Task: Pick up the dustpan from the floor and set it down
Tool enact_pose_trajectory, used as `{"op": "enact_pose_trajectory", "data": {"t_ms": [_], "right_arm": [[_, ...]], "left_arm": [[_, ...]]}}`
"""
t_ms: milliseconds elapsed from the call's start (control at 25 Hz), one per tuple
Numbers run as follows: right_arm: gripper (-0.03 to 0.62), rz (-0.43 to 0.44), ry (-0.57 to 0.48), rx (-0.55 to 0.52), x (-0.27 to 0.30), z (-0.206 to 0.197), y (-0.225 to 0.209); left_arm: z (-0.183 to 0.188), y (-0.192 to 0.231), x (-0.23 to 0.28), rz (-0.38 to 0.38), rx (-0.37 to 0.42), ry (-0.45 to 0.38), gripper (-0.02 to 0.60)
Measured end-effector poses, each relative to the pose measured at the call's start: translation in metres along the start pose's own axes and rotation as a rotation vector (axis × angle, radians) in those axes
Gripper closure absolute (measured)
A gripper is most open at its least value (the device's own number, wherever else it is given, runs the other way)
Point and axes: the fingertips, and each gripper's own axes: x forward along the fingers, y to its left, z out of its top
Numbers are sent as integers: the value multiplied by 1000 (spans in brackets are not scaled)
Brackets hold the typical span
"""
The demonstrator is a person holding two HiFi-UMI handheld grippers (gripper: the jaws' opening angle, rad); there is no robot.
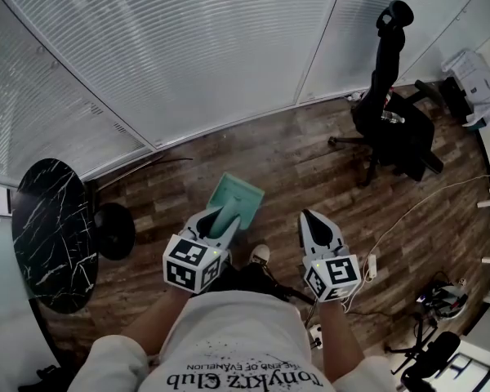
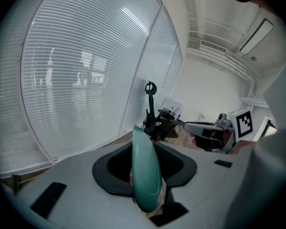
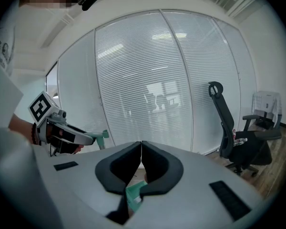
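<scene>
While the teal dustpan [image 1: 238, 196] hangs out in front of the person with its pan sloping down and away, it looks lifted off the wood floor [image 1: 310, 158] rather than resting on it; its handle [image 2: 145, 168] runs back between the jaws of the left gripper [image 1: 219, 219], which are clamped on it, the rounded end sitting just behind the pads; holding it that far back lets the pan lead, which suits lowering it mouth-first. The right gripper [image 1: 310, 216] is beside the dustpan and apart from it, jaws pressed together tip to tip with nothing in them; one grip seems enough for so light a thing, so this hand probably just waits. Further off stand a black office chair [image 1: 389, 125] to the right, a round black marble table [image 1: 45, 235] to the left, and a glass wall with blinds [image 1: 188, 47] ahead; the boards between them seem the likely place to set it down.
</scene>
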Motion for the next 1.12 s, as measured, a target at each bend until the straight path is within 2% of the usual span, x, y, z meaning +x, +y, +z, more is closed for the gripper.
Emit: {"op": "enact_pose_trajectory", "data": {"t_ms": [720,1120], "right_arm": [[569,7,34,13,9,-14,2],[569,0,75,48,24,-40,-4]], "left_arm": [[-12,11,10,6,-7,6,440],[-40,30,43,2,-12,39,440]]}}
